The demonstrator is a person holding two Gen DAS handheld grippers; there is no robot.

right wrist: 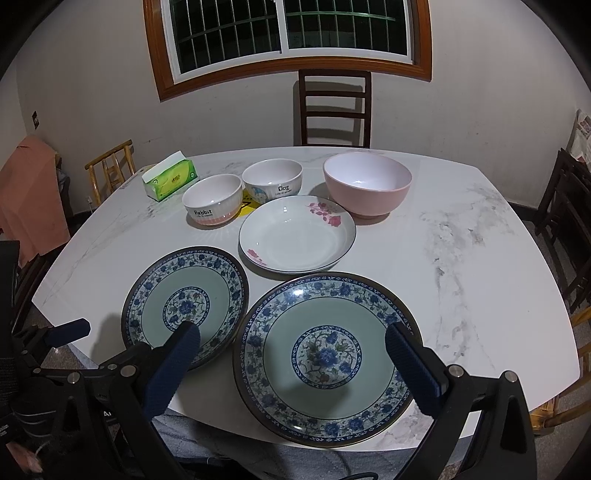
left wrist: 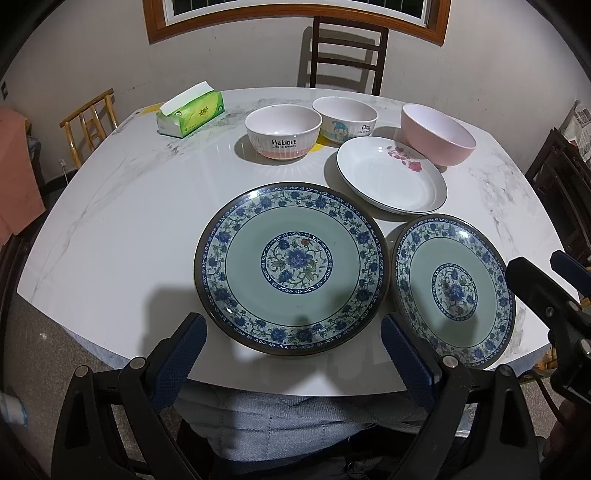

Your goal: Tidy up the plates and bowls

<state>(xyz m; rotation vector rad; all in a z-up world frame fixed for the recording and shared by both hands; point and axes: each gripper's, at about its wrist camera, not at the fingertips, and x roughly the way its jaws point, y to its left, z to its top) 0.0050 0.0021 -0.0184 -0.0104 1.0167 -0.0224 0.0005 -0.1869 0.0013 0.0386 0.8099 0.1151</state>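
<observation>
Your left gripper (left wrist: 293, 341) hangs just off the near edge of the counter (left wrist: 122, 229), its jaws spread wide and holding nothing; the near rim of the left blue-patterned plate (left wrist: 291, 267) lies between the fingertips. Your right gripper (right wrist: 293, 349) hovers the same way over the right blue-patterned plate (right wrist: 327, 358), jaws wide apart and empty.

The two blue-patterned plates sit side by side along the near edge of the counter, rims almost touching. Just behind them, toward the middle, lies the white plate (right wrist: 297, 234) with pink flowers. Along the far side stand three bowls: the bowl marked "Rabbit" (right wrist: 212, 205) on the left, the bowl marked "Dog" (right wrist: 272, 181) just beside and slightly behind it, and the larger pink bowl (right wrist: 367, 184) to the right, close behind the white plate. A green tissue box (right wrist: 170, 181) rests near the far left corner of the counter.

A dark chair (right wrist: 334, 109) stands against the far edge, under the window (right wrist: 288, 31).
</observation>
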